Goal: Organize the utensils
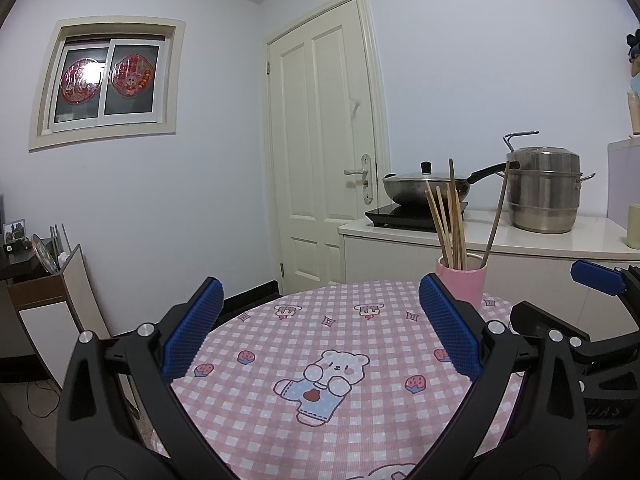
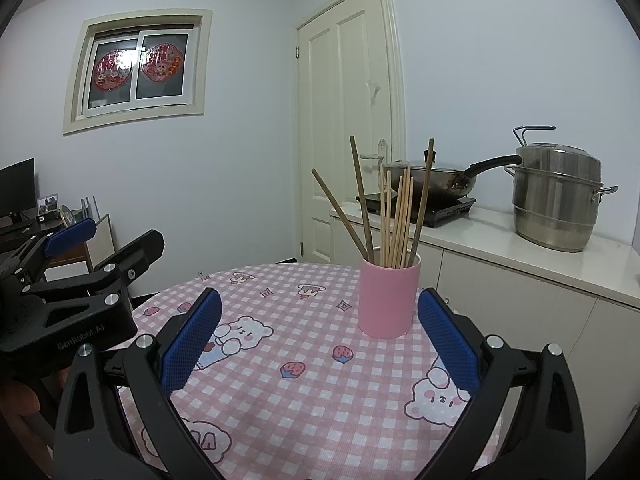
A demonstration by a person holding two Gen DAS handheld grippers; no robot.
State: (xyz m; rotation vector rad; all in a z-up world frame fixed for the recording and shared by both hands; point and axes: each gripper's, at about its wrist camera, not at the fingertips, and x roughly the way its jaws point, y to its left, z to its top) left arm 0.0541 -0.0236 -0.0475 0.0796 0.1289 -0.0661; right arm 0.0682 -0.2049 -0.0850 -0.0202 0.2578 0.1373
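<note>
A pink cup stands upright on the round table with the pink checked cloth, holding several wooden chopsticks that lean in different directions. In the left wrist view the same pink cup sits at the table's far right edge, partly behind my right-hand finger. My left gripper hovers open over the table with nothing between its blue pads. My right gripper is also open and empty, a little short of the cup. The left gripper also shows at the left of the right wrist view.
Behind the table runs a white counter with a black induction hob, a lidded wok and a tall steel steamer pot. A cream door stands closed beyond. A wooden side cabinet is at the left.
</note>
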